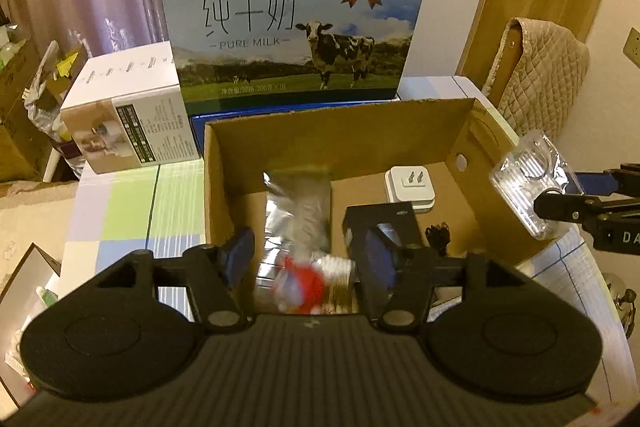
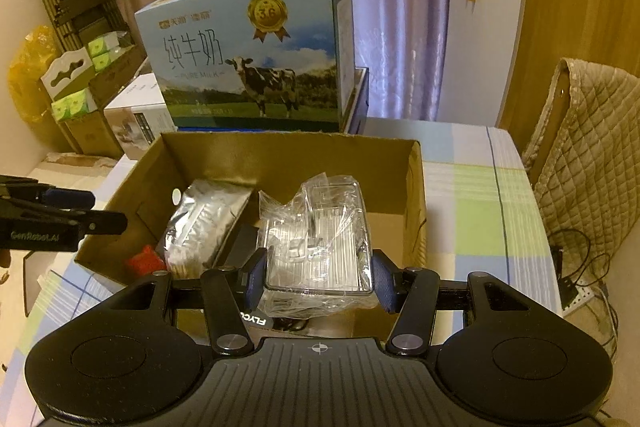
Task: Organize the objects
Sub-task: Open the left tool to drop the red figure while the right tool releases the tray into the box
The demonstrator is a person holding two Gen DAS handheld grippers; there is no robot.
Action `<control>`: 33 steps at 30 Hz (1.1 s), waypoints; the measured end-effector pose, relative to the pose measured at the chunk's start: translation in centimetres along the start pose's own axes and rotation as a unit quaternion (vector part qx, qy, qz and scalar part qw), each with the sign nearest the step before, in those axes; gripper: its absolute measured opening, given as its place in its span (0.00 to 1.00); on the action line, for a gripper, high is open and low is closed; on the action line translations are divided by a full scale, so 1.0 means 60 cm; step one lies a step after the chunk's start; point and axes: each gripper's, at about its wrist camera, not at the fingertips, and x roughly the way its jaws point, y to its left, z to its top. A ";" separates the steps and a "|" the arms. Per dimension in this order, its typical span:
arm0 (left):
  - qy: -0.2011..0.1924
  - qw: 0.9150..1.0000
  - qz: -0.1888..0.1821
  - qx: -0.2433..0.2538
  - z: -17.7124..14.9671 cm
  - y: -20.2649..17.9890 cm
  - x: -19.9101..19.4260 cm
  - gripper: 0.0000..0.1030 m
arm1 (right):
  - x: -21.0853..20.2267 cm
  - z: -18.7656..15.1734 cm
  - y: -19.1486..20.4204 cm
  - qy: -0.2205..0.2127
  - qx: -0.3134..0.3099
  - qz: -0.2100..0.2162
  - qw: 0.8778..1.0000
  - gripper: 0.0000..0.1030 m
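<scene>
An open cardboard box stands on the table. Inside lie a silver foil bag, a red item, a white plug adapter and a small black box. My left gripper hangs over the box's near left part. The blurred foil bag lies below its spread jaws, with a gap on each side. My right gripper is shut on a clear plastic case wrapped in film, held above the box's right side.
A blue milk carton stands behind the box, and a white carton lies to its left. A chair with a quilted cover is at the right. The checked tablecloth shows around the box, and cables trail past the table's right edge.
</scene>
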 end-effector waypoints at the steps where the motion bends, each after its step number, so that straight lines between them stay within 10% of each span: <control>1: 0.001 1.000 0.002 0.003 -0.002 0.000 0.000 0.55 | 0.000 -0.001 -0.001 0.001 0.001 0.000 1.000 0.49; 33: 0.008 1.000 0.009 0.013 -0.023 0.002 -0.013 0.56 | 0.015 0.027 -0.003 -0.006 0.014 -0.014 1.000 0.49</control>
